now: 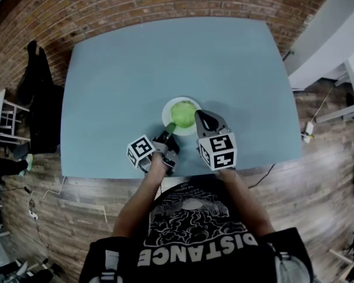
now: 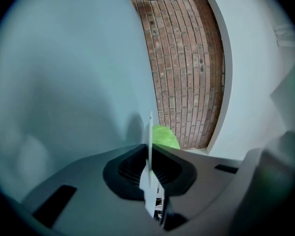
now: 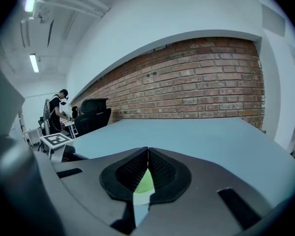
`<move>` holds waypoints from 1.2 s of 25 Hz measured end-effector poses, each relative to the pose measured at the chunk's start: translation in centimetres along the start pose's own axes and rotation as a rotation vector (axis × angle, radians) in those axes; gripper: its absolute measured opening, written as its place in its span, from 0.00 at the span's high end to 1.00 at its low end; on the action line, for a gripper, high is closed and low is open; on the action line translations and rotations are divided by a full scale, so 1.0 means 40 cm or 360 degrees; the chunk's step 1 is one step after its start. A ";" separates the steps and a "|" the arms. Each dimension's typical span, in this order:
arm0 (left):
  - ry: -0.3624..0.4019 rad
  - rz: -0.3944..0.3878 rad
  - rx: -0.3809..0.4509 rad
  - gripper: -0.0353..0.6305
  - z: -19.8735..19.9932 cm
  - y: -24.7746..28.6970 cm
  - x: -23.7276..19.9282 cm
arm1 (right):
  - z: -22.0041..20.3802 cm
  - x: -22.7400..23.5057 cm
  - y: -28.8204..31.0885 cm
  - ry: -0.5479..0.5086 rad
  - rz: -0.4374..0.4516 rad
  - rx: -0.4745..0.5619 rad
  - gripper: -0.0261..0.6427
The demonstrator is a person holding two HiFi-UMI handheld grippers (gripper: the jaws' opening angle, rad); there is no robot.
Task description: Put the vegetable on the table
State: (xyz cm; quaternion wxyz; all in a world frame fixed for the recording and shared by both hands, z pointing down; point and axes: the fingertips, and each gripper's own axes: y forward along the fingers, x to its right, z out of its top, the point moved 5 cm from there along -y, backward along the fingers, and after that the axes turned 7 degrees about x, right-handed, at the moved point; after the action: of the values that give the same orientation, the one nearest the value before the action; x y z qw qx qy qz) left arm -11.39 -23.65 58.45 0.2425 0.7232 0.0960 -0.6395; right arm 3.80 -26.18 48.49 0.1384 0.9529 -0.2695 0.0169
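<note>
- My left claw (image 1: 167, 135) is clamped on the rim of the white plate (image 1: 166, 112), at its 7 o'clock edge.
- The green vegetable (image 1: 183, 112) lies on that plate, near the surface's (image 1: 135, 69) 6 o'clock edge.
- My right claw (image 1: 200, 118) is closed and empty at the plate's 3 o'clock side.

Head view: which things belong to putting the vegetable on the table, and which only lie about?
Job: vegetable; white plate under it; table; left gripper, shut on the plate's rim; right gripper, shut, by the vegetable.
Lying about: black chair; white plug and cable on the floor.
</note>
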 end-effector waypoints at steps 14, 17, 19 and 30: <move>0.0038 0.0134 -0.0028 0.90 0.002 0.009 -0.028 | -0.013 0.020 0.003 0.0034 0.0003 -0.0019 0.95; 0.0056 0.0171 -0.0003 0.90 0.005 0.009 -0.033 | -0.020 0.019 0.003 0.0043 0.0006 -0.0028 0.95; 0.0075 0.0193 0.0013 0.90 0.008 0.009 -0.034 | -0.023 0.018 0.002 0.0049 0.0005 -0.0032 0.95; 0.0115 0.0269 -0.0036 0.90 0.024 0.015 -0.037 | -0.031 0.009 0.008 0.0063 0.0008 -0.0042 0.95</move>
State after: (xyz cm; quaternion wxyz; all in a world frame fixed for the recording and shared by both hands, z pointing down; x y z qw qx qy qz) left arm -12.20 -24.39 59.97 0.3001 0.7485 0.0504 -0.5892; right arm 4.01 -26.28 49.79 0.1563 0.9498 -0.2692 0.0325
